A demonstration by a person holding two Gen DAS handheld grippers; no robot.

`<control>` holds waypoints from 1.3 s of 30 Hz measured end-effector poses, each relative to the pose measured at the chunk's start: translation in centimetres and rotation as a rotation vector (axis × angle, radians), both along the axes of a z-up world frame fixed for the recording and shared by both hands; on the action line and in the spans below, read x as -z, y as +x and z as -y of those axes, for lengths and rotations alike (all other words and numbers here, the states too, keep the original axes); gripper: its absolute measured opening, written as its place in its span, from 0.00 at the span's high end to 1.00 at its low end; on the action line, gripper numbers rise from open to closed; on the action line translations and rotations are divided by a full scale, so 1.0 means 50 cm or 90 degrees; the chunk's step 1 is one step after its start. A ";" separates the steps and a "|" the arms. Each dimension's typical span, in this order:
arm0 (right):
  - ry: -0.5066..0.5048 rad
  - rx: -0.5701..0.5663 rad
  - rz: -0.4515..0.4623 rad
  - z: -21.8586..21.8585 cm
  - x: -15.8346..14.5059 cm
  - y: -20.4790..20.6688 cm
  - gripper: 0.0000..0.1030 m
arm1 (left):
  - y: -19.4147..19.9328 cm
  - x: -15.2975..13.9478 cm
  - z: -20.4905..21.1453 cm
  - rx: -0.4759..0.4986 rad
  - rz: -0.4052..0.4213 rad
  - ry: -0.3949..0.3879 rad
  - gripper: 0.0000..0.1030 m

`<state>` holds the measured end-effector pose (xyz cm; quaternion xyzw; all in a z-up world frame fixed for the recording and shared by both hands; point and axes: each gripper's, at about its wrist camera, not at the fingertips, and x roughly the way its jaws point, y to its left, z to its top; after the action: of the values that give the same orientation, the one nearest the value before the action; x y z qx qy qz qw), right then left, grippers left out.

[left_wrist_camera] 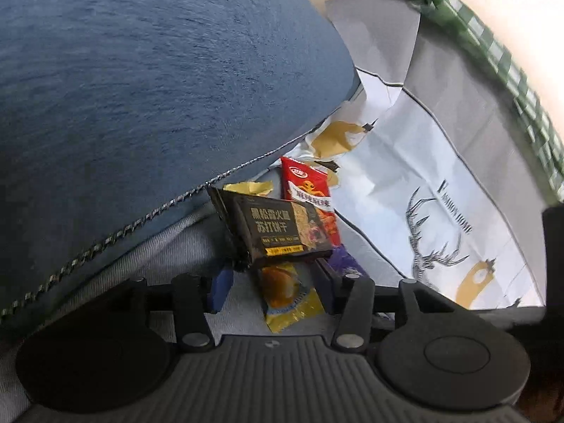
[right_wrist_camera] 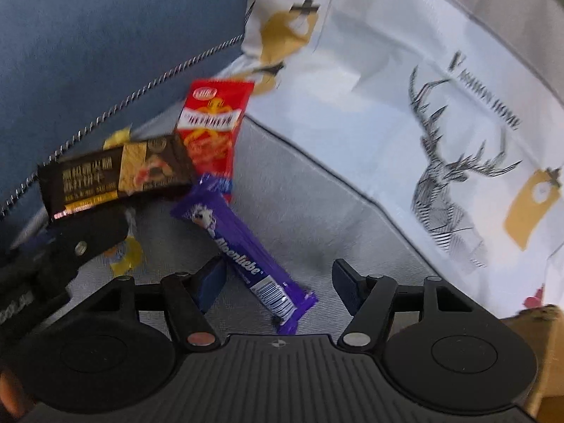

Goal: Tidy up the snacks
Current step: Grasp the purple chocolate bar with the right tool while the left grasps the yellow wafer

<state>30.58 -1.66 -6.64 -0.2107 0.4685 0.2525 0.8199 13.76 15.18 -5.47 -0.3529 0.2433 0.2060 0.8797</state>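
Note:
Several snacks lie on grey fabric (right_wrist_camera: 299, 211) beside a blue cushion (left_wrist_camera: 141, 88). A black cracker packet (left_wrist_camera: 282, 232) stands tilted just past my left gripper (left_wrist_camera: 273, 287), whose jaws are open and apart from the packet. A yellow packet (left_wrist_camera: 289, 296) lies on the fabric between the left fingers. Behind the black packet leans a red packet (left_wrist_camera: 310, 190). My right gripper (right_wrist_camera: 278, 283) is open low over a purple chocolate bar (right_wrist_camera: 246, 246) that lies slanted between its fingers, untouched. The right wrist view also shows the black packet (right_wrist_camera: 116, 176), the red packet (right_wrist_camera: 211, 123) and a left finger (right_wrist_camera: 88, 238).
White fabric with a deer print (right_wrist_camera: 405, 105) rises to the right of the grey patch. The blue cushion (right_wrist_camera: 105, 35) with its zip closes off the left. A green checked cloth (left_wrist_camera: 493, 53) lies along the far right. A brown cardboard edge (right_wrist_camera: 550, 352) shows at the lower right.

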 end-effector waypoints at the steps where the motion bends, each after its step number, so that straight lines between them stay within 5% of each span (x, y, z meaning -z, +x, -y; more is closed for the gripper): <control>1: -0.001 -0.010 -0.007 -0.001 0.008 -0.003 0.42 | 0.004 -0.001 0.001 0.005 -0.005 0.009 0.47; 2: 0.003 -0.013 -0.006 0.000 0.011 -0.006 0.44 | 0.007 -0.002 0.004 0.010 -0.010 0.018 0.47; 4: 0.022 -0.004 -0.029 0.002 0.007 -0.008 0.74 | 0.012 -0.003 0.012 0.020 -0.016 0.038 0.48; 5: 0.032 0.002 -0.045 0.002 0.007 -0.006 0.77 | 0.014 -0.004 0.014 0.026 -0.021 0.044 0.49; 11: 0.042 0.074 -0.058 0.013 -0.024 -0.040 0.76 | 0.014 -0.004 0.010 0.056 -0.038 0.050 0.74; 20: 0.118 0.164 -0.024 0.097 -0.123 -0.208 0.76 | -0.030 -0.017 0.024 0.161 -0.084 0.090 0.75; 26: 0.174 0.167 -0.010 0.122 -0.163 -0.370 0.76 | -0.111 -0.038 0.048 0.248 -0.162 0.054 0.75; 32: 0.217 0.149 -0.017 0.138 -0.148 -0.498 0.76 | -0.211 -0.072 0.070 0.305 -0.229 0.089 0.75; 39: 0.252 0.129 -0.010 0.152 -0.082 -0.605 0.76 | -0.303 -0.086 0.053 0.315 -0.229 0.057 0.75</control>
<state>0.31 -9.27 -2.54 0.0044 0.4351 0.2571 0.8629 -1.40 12.51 -1.19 -0.2020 0.4646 0.0554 0.8604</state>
